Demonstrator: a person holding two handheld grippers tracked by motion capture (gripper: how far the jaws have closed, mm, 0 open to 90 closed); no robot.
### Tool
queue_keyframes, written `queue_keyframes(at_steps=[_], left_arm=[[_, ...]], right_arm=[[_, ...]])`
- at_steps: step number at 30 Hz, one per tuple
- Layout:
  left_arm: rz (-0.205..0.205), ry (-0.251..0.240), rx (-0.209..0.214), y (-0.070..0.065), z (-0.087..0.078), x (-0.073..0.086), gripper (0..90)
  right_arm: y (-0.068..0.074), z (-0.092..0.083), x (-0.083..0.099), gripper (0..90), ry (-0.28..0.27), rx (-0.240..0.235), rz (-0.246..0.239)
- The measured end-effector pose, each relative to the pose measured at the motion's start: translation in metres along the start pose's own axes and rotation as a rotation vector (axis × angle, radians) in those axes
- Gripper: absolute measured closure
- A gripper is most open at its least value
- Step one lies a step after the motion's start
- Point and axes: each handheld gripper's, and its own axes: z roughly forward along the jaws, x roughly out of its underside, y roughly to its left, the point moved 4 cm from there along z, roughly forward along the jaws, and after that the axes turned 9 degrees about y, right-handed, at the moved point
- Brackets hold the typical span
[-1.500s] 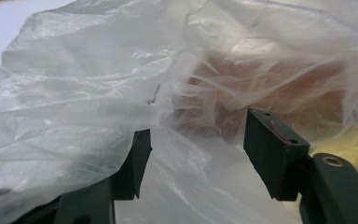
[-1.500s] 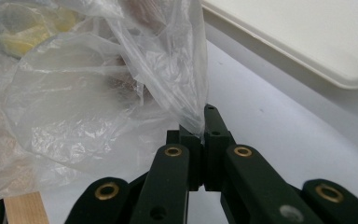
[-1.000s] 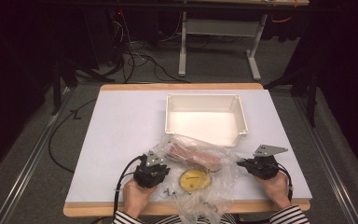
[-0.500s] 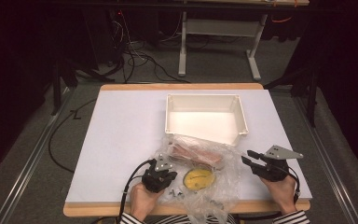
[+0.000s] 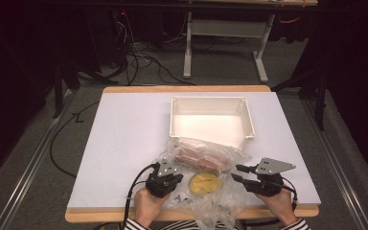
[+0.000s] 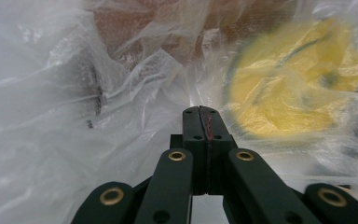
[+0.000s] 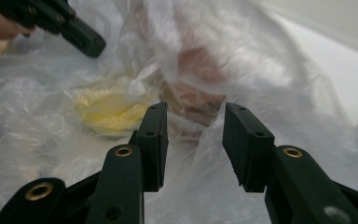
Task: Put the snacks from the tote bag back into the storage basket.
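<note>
- While the left tongs (image 5: 168, 178) are pressed fully together, the left gripper view shows their two black jaws meeting flat at the tips, right against the clear plastic bag (image 6: 51, 93); whether a fold of film is caught between the tips cannot be told.
- Right tongs (image 5: 238, 173): spread, having just been opening; a ridge of bag film rises in the gap between the jaws in the right gripper view, and the pads (image 7: 154, 140) do not press on it.
- Plastic bag (image 5: 211, 191): it lies crumpled on the white surface (image 5: 124, 143), between the two tongs, and reaches to the near edge by the person's striped sleeves.
- Yellow round item (image 5: 205, 183): inside the bag, between the two tongs; just ahead and to the right of the left tongs' tips in the left gripper view (image 6: 298, 84).
- Pink-brown wrapped item (image 5: 203, 155): inside the bag, beyond both tongs, straight ahead of the right tongs in the right gripper view (image 7: 196, 88).
- White tray (image 5: 211, 101): on the surface beyond the bag, well apart from both tongs.
- Small pale bits (image 5: 184, 197): on the surface just beside the left tongs; too small to identify.
</note>
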Motion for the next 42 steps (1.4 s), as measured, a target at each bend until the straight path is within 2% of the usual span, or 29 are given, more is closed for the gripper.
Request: queue_keyframes(at_steps=[1,2,5,10,11,12,14,15,16,17,19,23,28,29,30,31,32,33,34,35,36,37,40,42], left_arm=[[0.006,-0.013,-0.003,-0.002,-0.006,-0.003,90.0],[0.006,-0.013,-0.003,-0.002,-0.006,-0.003,90.0],[0.028,-0.037,-0.009,-0.007,-0.016,-0.010,90.0],[0.045,-0.065,-0.005,-0.011,-0.023,-0.017,90.0],[0.053,-0.082,-0.007,-0.012,-0.026,-0.020,90.0],[0.053,-0.082,-0.007,-0.012,-0.026,-0.020,90.0],[0.054,-0.105,-0.003,-0.013,-0.029,-0.023,90.0],[0.059,-0.126,-0.005,-0.013,-0.033,-0.027,90.0],[0.059,-0.126,-0.005,-0.013,-0.033,-0.027,90.0],[0.063,-0.136,-0.006,-0.014,-0.034,-0.029,90.0],[0.067,-0.149,-0.011,-0.014,-0.036,-0.033,90.0],[0.084,-0.173,-0.016,-0.015,-0.037,-0.045,90.0],[0.080,-0.195,-0.028,-0.013,-0.036,-0.054,90.0],[0.072,-0.213,-0.037,-0.011,-0.035,-0.058,90.0],[0.072,-0.213,-0.037,-0.011,-0.035,-0.058,90.0],[0.063,-0.224,-0.045,-0.007,-0.034,-0.062,90.0],[0.063,-0.224,-0.045,-0.007,-0.034,-0.062,90.0],[0.059,-0.229,-0.062,-0.003,-0.032,-0.064,90.0],[0.059,-0.229,-0.062,-0.003,-0.032,-0.064,90.0],[0.058,-0.220,-0.084,0.000,-0.028,-0.064,90.0],[0.058,-0.220,-0.084,0.000,-0.028,-0.064,90.0],[0.055,-0.203,-0.100,0.004,-0.024,-0.064,90.0],[0.041,-0.189,-0.110,0.009,-0.019,-0.064,90.0],[0.025,-0.183,-0.119,0.013,-0.015,-0.063,90.0]], right_arm=[[0.002,0.008,0.002,59.6,0.030,-0.003,-0.004],[0.002,0.008,0.002,59.6,0.030,-0.003,-0.004],[0.003,0.021,0.008,55.7,0.078,-0.021,0.001],[0.002,0.030,0.014,55.6,0.113,-0.026,0.001],[0.002,0.033,0.017,63.2,0.133,-0.028,0.000],[0.002,0.033,0.017,63.2,0.133,-0.028,0.000],[0.001,0.036,0.020,73.0,0.153,-0.032,-0.010],[0.001,0.039,0.024,82.3,0.184,-0.036,-0.027],[0.001,0.039,0.024,82.3,0.184,-0.036,-0.027],[0.002,0.039,0.025,87.1,0.184,-0.043,-0.040],[0.002,0.036,0.026,89.9,0.165,-0.057,-0.059],[0.000,0.022,0.021,90.0,0.105,-0.049,-0.045],[-0.005,0.012,0.015,90.0,0.062,-0.039,-0.023],[-0.009,0.006,0.011,90.0,0.026,-0.035,-0.006],[-0.009,0.006,0.011,90.0,0.026,-0.035,-0.006],[-0.014,0.001,0.009,90.0,0.002,-0.027,0.016],[-0.014,0.001,0.009,90.0,0.002,-0.027,0.016],[-0.021,-0.004,0.008,90.0,-0.014,-0.009,0.047],[-0.021,-0.004,0.008,90.0,-0.014,-0.009,0.047],[-0.027,-0.006,0.008,90.0,-0.021,0.009,0.086],[-0.027,-0.006,0.008,90.0,-0.021,0.009,0.086],[-0.033,-0.007,0.009,90.0,-0.020,0.027,0.113],[-0.037,-0.006,0.010,90.0,-0.012,0.042,0.138],[-0.043,-0.002,0.014,90.0,0.015,0.073,0.168]])
